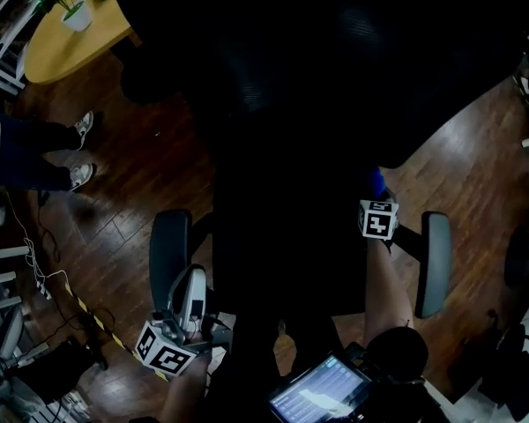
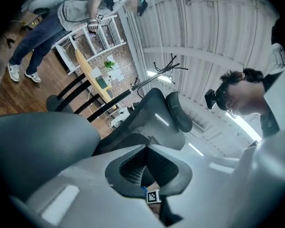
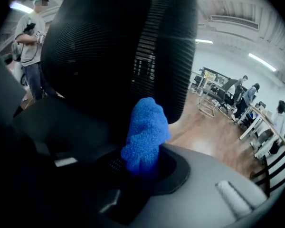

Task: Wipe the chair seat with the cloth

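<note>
The black office chair fills the middle of the dark head view, its seat [image 1: 282, 245] between two armrests [image 1: 169, 254] [image 1: 436, 263]. My right gripper [image 1: 376, 194] hovers over the seat's right side, shut on a blue cloth [image 1: 378, 181]. In the right gripper view the cloth [image 3: 145, 132] sticks up out of the gripper [image 3: 141, 167] in front of the mesh backrest [image 3: 109, 46]. My left gripper [image 1: 194, 278] sits by the left armrest. Seen in its own view, the left gripper [image 2: 145, 145] has its jaws together with nothing between them, and it points up toward the chair's headrest [image 2: 178, 110].
A person's legs [image 1: 35, 152] stand on the wooden floor at the left, near a yellow table [image 1: 62, 47] with a potted plant [image 1: 70, 7]. Cables [image 1: 44, 267] trail at lower left. A lit tablet [image 1: 322, 395] sits at the bottom. Other people stand in the background [image 3: 249, 96].
</note>
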A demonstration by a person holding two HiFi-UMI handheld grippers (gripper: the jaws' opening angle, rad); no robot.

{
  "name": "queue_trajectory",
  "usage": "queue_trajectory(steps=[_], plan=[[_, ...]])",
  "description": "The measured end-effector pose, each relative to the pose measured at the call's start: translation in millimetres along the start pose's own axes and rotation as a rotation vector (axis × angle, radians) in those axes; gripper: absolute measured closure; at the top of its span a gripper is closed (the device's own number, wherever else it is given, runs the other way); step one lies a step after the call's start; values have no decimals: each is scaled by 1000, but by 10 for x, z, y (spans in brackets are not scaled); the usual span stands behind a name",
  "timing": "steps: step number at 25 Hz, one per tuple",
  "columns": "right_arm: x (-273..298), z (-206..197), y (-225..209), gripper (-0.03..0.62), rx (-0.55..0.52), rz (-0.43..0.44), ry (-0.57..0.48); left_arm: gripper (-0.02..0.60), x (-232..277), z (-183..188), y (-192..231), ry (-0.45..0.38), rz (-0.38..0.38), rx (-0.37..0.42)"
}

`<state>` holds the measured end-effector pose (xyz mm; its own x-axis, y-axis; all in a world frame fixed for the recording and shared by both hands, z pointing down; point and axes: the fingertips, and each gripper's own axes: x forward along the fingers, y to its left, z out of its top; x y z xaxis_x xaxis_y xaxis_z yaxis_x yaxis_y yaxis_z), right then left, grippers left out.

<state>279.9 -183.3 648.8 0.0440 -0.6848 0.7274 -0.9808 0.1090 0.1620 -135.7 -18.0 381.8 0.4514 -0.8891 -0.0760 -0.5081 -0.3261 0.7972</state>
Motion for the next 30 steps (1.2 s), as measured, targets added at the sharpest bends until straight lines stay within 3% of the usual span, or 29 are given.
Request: queue_trajectory(steps=[7, 11, 14, 18, 23, 26, 30], plan=[[-22, -79, -164, 526, 73, 9, -19, 589, 94, 5, -52, -4, -7, 15], [-73, 94, 74, 526, 79, 47, -73, 589, 89, -11, -76, -13, -11, -5], [-78, 370, 745, 526, 44, 161, -129, 589, 73, 46, -89, -29, -12, -15], [-141, 688, 2110, 526, 13, 396, -171, 589, 48, 122, -140, -42, -14, -4], [-393, 679, 3649, 526, -43, 660, -163, 589, 57, 104, -128, -49, -9, -3], [-464, 521, 4066, 526, -157, 686, -157, 589, 73, 83, -106, -46, -9, -9], [-427, 439, 3989, 526, -215, 643, -156, 589, 22, 87, -98, -39, -6, -5]])
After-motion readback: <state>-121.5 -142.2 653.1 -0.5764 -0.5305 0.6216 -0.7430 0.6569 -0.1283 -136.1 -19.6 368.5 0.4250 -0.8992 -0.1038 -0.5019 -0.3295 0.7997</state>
